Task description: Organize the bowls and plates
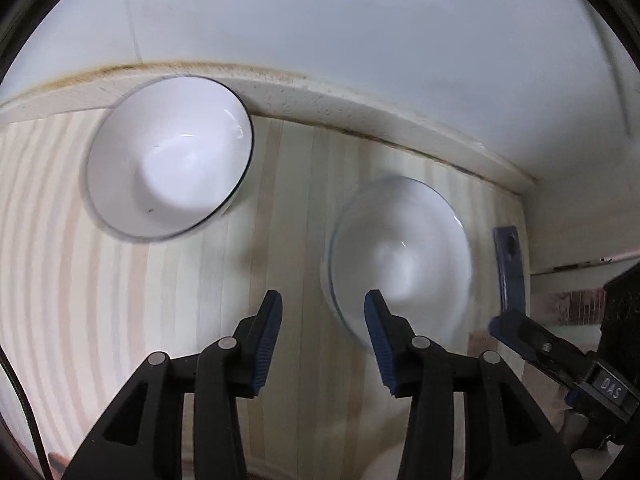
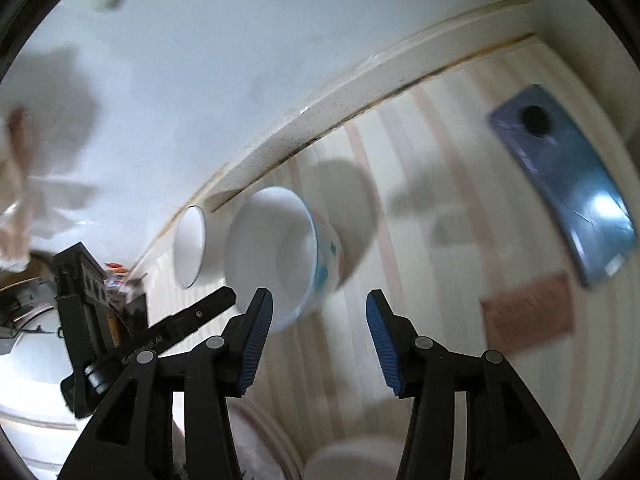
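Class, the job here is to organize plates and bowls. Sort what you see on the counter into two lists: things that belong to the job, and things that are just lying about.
Belongs to the job:
- white bowl with dark rim
- white bowl with blue pattern outside
- both tongs, open and empty: left, right

Just lying about:
- blue phone
- reddish-brown patch on the counter

the left tongs (image 1: 322, 336) hang open and empty over the striped counter (image 1: 180, 300), between two white bowls (image 1: 168, 156).
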Available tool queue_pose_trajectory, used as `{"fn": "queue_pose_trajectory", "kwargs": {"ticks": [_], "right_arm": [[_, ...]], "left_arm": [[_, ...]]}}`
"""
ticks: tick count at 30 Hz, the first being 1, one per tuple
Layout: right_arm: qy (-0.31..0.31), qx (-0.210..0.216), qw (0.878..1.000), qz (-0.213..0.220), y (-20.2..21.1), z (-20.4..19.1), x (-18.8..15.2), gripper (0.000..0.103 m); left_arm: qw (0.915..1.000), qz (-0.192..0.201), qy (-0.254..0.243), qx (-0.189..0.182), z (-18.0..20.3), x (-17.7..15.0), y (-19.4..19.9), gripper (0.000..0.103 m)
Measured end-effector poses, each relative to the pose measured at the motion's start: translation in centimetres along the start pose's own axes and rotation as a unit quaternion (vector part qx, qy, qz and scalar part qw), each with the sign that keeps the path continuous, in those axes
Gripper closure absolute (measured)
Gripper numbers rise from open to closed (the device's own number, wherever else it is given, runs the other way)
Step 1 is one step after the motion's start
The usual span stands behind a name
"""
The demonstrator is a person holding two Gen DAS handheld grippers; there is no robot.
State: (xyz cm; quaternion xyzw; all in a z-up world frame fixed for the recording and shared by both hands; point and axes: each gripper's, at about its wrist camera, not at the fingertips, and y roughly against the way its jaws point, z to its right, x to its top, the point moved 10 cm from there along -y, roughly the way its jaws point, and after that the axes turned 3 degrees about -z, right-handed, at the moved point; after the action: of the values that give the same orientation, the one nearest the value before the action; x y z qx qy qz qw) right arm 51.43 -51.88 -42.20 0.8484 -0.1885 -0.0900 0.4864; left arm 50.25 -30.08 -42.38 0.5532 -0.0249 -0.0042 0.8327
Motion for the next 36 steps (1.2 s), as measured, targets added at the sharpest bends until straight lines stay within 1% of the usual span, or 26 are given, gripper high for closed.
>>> {"fn": "queue_pose_trajectory", "kwargs": {"ticks": [1, 3, 4, 5, 6, 7, 8, 9, 10, 11, 13, 15, 20, 23, 25, 29, 36], "right_arm": [[-0.003, -0.003, 1.000, -0.007, -1.2, -0.1, 0.4, 0.051], [-0.011, -0.008, 1.000, -0.017, -3.1, 0.2, 1.0, 0.051], [-0.014, -0.010, 1.000, -0.022, -3.9, 0.3, 1.2, 0.054], [-0.017, -0.011, 1.000, -0.023, -4.6, 0.5, 1.4, 0.066], [-0.018, -0.012, 0.999, -0.024, -5.0, 0.6, 1.5, 0.075], [-0.016, -0.011, 1.000, -0.024, -5.3, 0.6, 1.5, 0.080], [-0.014, -0.005, 1.000, -0.021, -5.6, 0.3, 1.6, 0.084], [-0.011, -0.006, 1.000, -0.018, -5.6, 0.2, 1.5, 0.084], [-0.005, -0.015, 1.000, -0.015, -5.6, 0.0, 1.5, 0.084], [0.003, -0.022, 1.000, -0.013, -5.6, -0.2, 1.4, 0.085], [0.009, -0.027, 1.000, -0.011, -5.7, -0.5, 1.4, 0.085], [0.013, -0.030, 0.999, -0.013, -5.5, -0.7, 1.3, 0.085], [0.017, -0.024, 0.999, -0.010, -4.8, -1.2, 0.9, 0.085], [0.022, -0.022, 0.999, -0.007, -3.9, -1.7, 0.3, 0.085], [0.026, -0.020, 0.999, -0.002, -2.5, -2.1, -0.2, 0.085], [0.031, -0.017, 0.999, 0.008, -0.2, -2.8, -1.5, 0.085], [0.032, -0.020, 0.999, 0.016, 4.9, -2.1, -6.2, 0.085]], "left_arm": [[1.0000, -0.009, 0.003, 0.000, -0.3, 0.3, -0.9, 0.063], [0.9996, -0.024, 0.009, -0.012, -0.5, 0.5, -2.2, 0.063], [0.9995, -0.027, 0.010, -0.016, -0.5, 0.6, -2.6, 0.063], [0.9994, -0.027, 0.008, -0.017, -0.5, 0.8, -3.1, 0.065], [0.9995, -0.026, 0.005, -0.017, -0.2, 1.1, -3.1, 0.065], [0.9996, -0.023, 0.001, -0.019, -0.1, 1.3, -3.2, 0.067], [0.9996, -0.018, -0.005, -0.021, 0.0, 1.5, -3.2, 0.072], [0.9996, -0.016, -0.013, -0.022, 0.4, 1.6, -3.2, 0.082], [0.9995, -0.015, -0.017, -0.023, 0.7, 1.5, -3.0, 0.083], [0.9994, -0.008, -0.024, -0.023, 1.0, 1.7, -2.7, 0.083], [0.9994, 0.002, -0.034, -0.007, 1.2, 1.9, -2.5, 0.082], [0.9991, 0.006, -0.042, -0.003, 1.3, 1.9, -2.2, 0.082], [0.9985, 0.017, -0.051, 0.009, 2.1, 1.5, -0.9, 0.082], [0.9980, 0.023, -0.058, 0.009, 2.8, 0.8, 0.4, 0.082], [0.9979, 0.025, -0.059, 0.006, 3.2, 0.4, 1.2, 0.082], [0.9972, 0.025, -0.070, 0.000, 4.4, -1.4, 3.3, 0.082], [0.9949, 0.020, -0.098, -0.007, 6.9, -6.0, 6.2, 0.082]]}}
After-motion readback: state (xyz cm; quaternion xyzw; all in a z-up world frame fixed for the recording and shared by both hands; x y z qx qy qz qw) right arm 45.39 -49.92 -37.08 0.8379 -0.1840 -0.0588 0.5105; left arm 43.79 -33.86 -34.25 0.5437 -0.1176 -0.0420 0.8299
